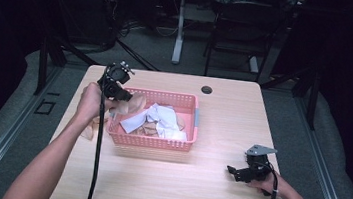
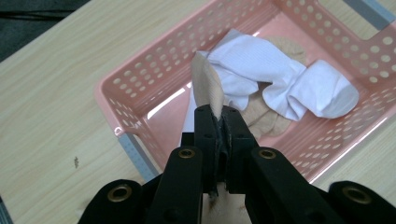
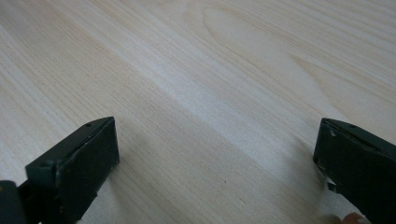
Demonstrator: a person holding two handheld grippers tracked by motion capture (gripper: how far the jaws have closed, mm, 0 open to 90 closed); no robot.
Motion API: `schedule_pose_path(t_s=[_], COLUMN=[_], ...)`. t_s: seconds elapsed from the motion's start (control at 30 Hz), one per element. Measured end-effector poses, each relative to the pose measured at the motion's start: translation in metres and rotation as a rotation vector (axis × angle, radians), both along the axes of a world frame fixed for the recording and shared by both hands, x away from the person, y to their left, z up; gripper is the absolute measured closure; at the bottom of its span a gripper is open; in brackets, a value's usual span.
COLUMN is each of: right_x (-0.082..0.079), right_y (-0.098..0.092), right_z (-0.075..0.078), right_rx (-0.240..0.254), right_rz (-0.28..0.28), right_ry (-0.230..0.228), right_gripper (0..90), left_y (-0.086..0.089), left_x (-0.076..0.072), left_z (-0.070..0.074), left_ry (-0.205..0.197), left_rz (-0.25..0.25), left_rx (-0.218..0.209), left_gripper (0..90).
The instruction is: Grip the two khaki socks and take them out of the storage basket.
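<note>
A pink perforated basket (image 1: pixel 179 145) (image 2: pixel 140 93) stands on the wooden table, left of its middle. Inside lie white socks (image 1: pixel 160 118) (image 2: pixel 275 70) and beige socks (image 1: pixel 150 129) (image 2: pixel 261 119). My left gripper (image 1: pixel 125 95) (image 2: pixel 219 112) hangs above the basket's left end, shut on a beige sock (image 1: pixel 134 102) (image 2: pixel 208 84) whose end sticks up past the jaws. My right gripper (image 1: pixel 232 172) (image 3: pixel 215 140) rests low over bare table at the front right, its jaws wide apart with nothing between them.
More beige cloth (image 1: pixel 89 129) shows under my left hand, beside the basket's left wall; whether it hangs or lies on the table I cannot tell. A round cable hole (image 1: pixel 207 89) sits near the table's far edge. Chairs and desk legs stand beyond.
</note>
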State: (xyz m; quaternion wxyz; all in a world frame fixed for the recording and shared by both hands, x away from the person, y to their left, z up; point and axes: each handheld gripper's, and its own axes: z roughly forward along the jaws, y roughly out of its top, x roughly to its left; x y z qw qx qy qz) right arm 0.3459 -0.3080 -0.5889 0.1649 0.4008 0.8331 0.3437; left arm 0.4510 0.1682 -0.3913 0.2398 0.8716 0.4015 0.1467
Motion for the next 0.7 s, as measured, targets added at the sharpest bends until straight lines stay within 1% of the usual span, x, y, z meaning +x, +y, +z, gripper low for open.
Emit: schedule_pose_path(t_s=[0.2, 0.4, 0.43, 0.47, 0.6, 0.7], right_x=[0.0, 0.0, 0.0, 0.0, 0.0, 0.0], right_y=[0.0, 0.0, 0.0, 0.0, 0.0, 0.0], right_z=[0.0, 0.0, 0.0, 0.0, 0.0, 0.0], right_rx=[0.0, 0.0, 0.0, 0.004, 0.003, 0.0], right_rz=[-0.001, 0.0, 0.0, 0.001, 0.0, -0.001], right_ry=[-0.001, 0.0, 0.0, 0.001, 0.002, 0.0], right_gripper=[0.0, 0.0, 0.0, 0.0, 0.0, 0.0], left_y=[0.01, 0.023, 0.025, 0.028, 0.04, 0.053], left_x=[-0.003, -0.005, -0.006, -0.006, -0.009, -0.01], left_z=[0.012, 0.021, 0.023, 0.024, 0.029, 0.031], left_ry=[-0.021, -0.037, -0.045, -0.043, -0.06, -0.063], left_rz=[0.014, 0.037, 0.043, 0.048, 0.069, 0.092], left_rx=[-0.022, -0.03, -0.039, -0.041, -0.047, -0.051], left_gripper=[86.3, 86.3, 86.3, 86.3, 86.3, 86.3])
